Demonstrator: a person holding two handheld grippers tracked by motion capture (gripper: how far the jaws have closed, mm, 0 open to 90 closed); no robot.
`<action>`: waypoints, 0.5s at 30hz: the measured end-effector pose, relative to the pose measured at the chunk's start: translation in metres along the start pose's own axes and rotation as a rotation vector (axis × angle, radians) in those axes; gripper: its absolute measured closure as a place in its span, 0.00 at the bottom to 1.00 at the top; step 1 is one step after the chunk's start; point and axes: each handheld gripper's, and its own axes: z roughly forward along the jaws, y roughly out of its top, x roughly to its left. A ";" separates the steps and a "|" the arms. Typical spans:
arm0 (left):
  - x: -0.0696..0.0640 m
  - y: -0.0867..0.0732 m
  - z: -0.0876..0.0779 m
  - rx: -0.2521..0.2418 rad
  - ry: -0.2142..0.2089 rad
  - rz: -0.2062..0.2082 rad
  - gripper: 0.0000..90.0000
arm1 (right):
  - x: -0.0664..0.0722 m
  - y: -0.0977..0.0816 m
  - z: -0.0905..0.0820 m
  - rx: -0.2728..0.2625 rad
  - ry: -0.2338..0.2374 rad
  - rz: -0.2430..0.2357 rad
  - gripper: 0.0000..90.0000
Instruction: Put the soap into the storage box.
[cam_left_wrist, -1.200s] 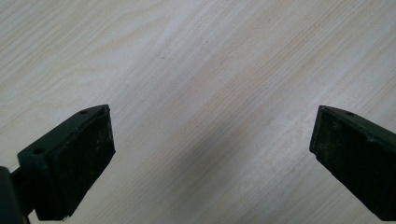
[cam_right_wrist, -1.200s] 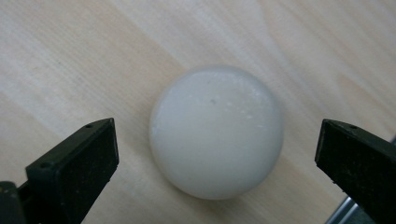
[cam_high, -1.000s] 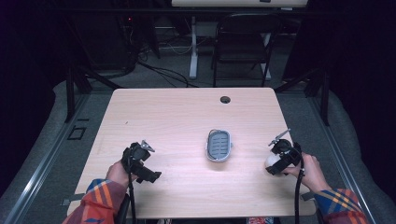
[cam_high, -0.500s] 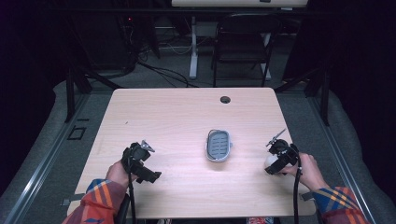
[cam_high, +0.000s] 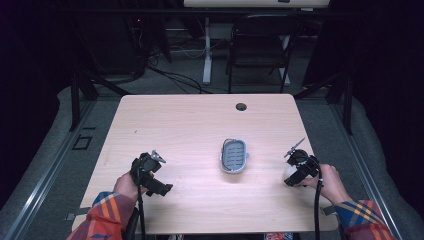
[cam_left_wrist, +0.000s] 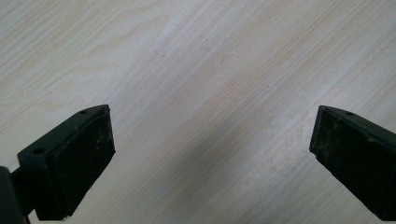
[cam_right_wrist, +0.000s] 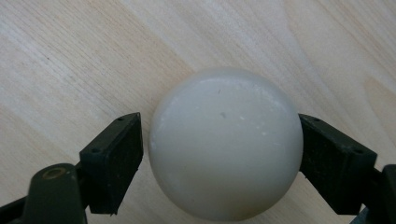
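A white ball (cam_right_wrist: 225, 142) rests on the wooden table (cam_high: 190, 125) near its right edge. My right gripper (cam_right_wrist: 220, 154) is shut on it, one black pad pressed to each side. From above, the ball (cam_high: 289, 173) peeks out on the left of the right gripper (cam_high: 298, 172). My left gripper (cam_high: 150, 175) hovers near the table's front left. In its own view, the left gripper (cam_left_wrist: 212, 154) stands open, with bare wood between its fingers.
A small grey oval dish (cam_high: 234, 155) with a slotted bottom lies mid-table, between the two grippers. A dark cable hole (cam_high: 241, 106) sits near the far edge. A folding chair (cam_high: 260, 45) stands behind the table.
The right gripper has shifted slightly toward the person and to the left, settling around the ball. The left gripper and the dish have not moved.
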 end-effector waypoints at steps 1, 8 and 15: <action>0.000 0.000 0.000 0.000 0.000 0.000 0.00 | 0.000 0.000 0.000 0.000 0.001 0.003 0.22; 0.000 0.000 0.000 -0.003 0.002 0.001 0.00 | 0.000 -0.001 0.002 0.001 0.000 0.013 0.24; -0.001 0.000 0.000 0.000 0.004 0.003 0.00 | 0.003 -0.001 0.004 -0.017 -0.017 0.025 0.27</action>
